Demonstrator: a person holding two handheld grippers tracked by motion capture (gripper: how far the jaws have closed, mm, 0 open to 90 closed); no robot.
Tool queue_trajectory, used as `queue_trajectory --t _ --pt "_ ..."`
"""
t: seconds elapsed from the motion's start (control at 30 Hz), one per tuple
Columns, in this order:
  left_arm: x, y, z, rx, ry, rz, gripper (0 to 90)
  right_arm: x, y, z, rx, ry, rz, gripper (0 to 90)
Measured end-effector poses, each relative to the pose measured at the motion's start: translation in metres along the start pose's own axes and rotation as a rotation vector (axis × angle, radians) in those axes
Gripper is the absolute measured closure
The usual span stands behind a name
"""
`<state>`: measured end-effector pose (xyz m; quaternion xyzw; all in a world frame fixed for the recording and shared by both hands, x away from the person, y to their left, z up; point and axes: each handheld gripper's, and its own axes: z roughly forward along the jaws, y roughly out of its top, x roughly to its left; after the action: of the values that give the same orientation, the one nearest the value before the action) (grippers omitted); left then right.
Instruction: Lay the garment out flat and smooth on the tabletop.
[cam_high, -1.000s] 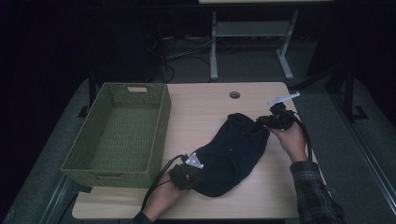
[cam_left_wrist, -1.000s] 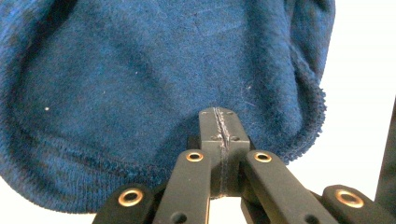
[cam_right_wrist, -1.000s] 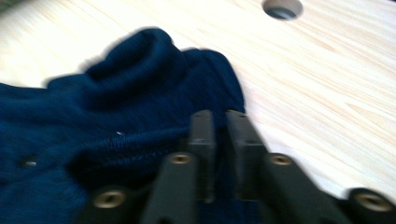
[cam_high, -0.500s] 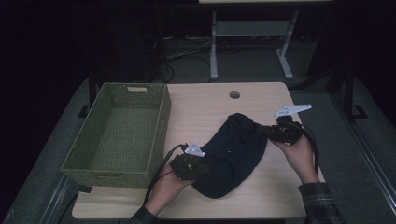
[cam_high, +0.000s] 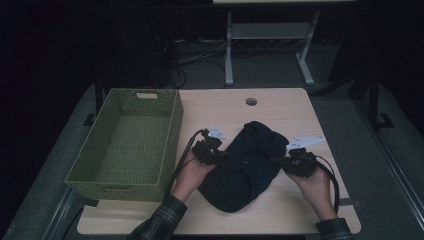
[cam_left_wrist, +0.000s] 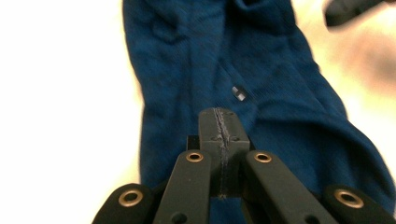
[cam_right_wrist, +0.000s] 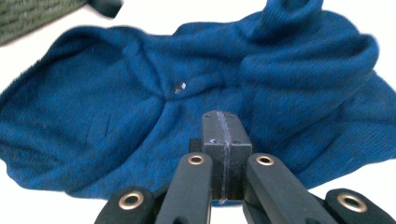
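Note:
A dark blue knitted garment (cam_high: 247, 172) lies bunched in the middle of the wooden table (cam_high: 280, 107). My left gripper (cam_high: 223, 156) is at the garment's left edge and points right at it. Its jaws have just been closing and are shut, with nothing between them. In the left gripper view the shut tips (cam_left_wrist: 220, 119) hover over the blue cloth (cam_left_wrist: 271, 93). My right gripper (cam_high: 280, 160) is at the garment's right edge and points left. Its jaws have also just been closing and are shut on nothing. Its tips (cam_right_wrist: 223, 122) hang above the garment (cam_right_wrist: 116, 116).
A green woven basket (cam_high: 171, 132) stands on the table's left side, close to the left hand; its corner (cam_right_wrist: 32, 11) shows in the right gripper view. A cable hole (cam_high: 251, 101) sits near the far edge. A metal stand (cam_high: 229, 55) rises behind the table.
The left hand moved away from the person along the garment's left edge. The right hand came toward the person from the far right. The garment looks shorter and more bunched.

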<state>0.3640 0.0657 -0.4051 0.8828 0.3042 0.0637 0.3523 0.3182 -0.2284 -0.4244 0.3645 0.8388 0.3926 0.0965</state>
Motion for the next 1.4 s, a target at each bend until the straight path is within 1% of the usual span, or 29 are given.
queue_trajectory --t 0.03,0.07,0.13,0.2,0.27,0.33,0.37,0.4,0.5,0.6,0.67,0.8,0.87,0.93,1.03,1.1,1.23,1.33,1.4 --pt "0.004 0.004 0.005 0.008 0.005 0.000 90.0 0.001 -0.002 0.001 -0.001 0.001 -0.004 90.0" --pt "0.006 0.005 0.008 0.013 0.007 -0.004 90.0 0.003 -0.005 0.004 0.014 0.003 -0.003 90.0" --pt "0.012 0.008 0.017 0.023 0.008 -0.011 90.0 0.005 -0.008 0.005 0.017 0.010 -0.005 90.0" --pt "0.017 0.008 0.026 0.037 0.002 -0.014 90.0 0.008 -0.013 0.009 0.011 0.021 0.001 90.0" --pt "0.021 0.008 0.035 0.053 0.009 -0.018 90.0 0.010 -0.016 0.011 0.034 0.028 0.002 90.0" --pt "0.024 0.008 0.043 0.051 0.006 -0.033 90.0 0.015 -0.019 0.013 0.027 0.036 -0.004 90.0" --pt "0.025 0.008 0.047 0.057 0.008 -0.034 90.0 0.016 -0.020 0.014 0.031 0.039 -0.002 90.0" --pt "0.027 0.007 0.050 0.064 0.014 -0.025 90.0 0.018 -0.021 0.016 0.041 0.044 -0.006 90.0" --pt "0.030 0.005 0.058 0.081 0.022 -0.025 90.0 0.025 -0.024 0.021 0.058 0.054 -0.026 90.0" --pt "0.031 0.002 0.063 0.096 0.032 -0.015 90.0 0.030 -0.023 0.024 0.063 0.064 -0.034 90.0" --pt "0.033 0.002 0.064 0.095 0.028 -0.018 90.0 0.030 -0.024 0.028 0.072 0.066 -0.046 90.0" --pt "0.032 0.001 0.063 0.106 0.042 -0.004 90.0 0.031 -0.026 0.036 0.127 0.049 -0.058 90.0" --pt "0.032 0.001 0.062 0.112 0.049 -0.004 90.0 0.030 -0.026 0.036 0.128 0.056 -0.052 90.0" --pt "0.033 0.000 0.060 0.120 0.056 -0.002 90.0 0.029 -0.026 0.035 0.136 0.045 -0.055 90.0" --pt "0.035 -0.004 0.057 0.126 0.060 -0.011 90.0 0.027 -0.027 0.033 0.142 0.024 -0.064 90.0" --pt "0.035 -0.007 0.054 0.124 0.066 -0.016 90.0 0.024 -0.027 0.031 0.147 0.006 -0.056 90.0" --pt "0.032 -0.012 0.049 0.134 0.072 -0.006 90.0 0.018 -0.030 0.026 0.149 -0.019 -0.037 90.0" --pt "0.026 -0.018 0.044 0.137 0.072 0.006 90.0 0.014 -0.032 0.023 0.146 -0.034 -0.029 90.0" --pt "0.021 -0.023 0.040 0.138 0.068 0.010 90.0 0.011 -0.034 0.022 0.142 -0.033 -0.015 90.0"
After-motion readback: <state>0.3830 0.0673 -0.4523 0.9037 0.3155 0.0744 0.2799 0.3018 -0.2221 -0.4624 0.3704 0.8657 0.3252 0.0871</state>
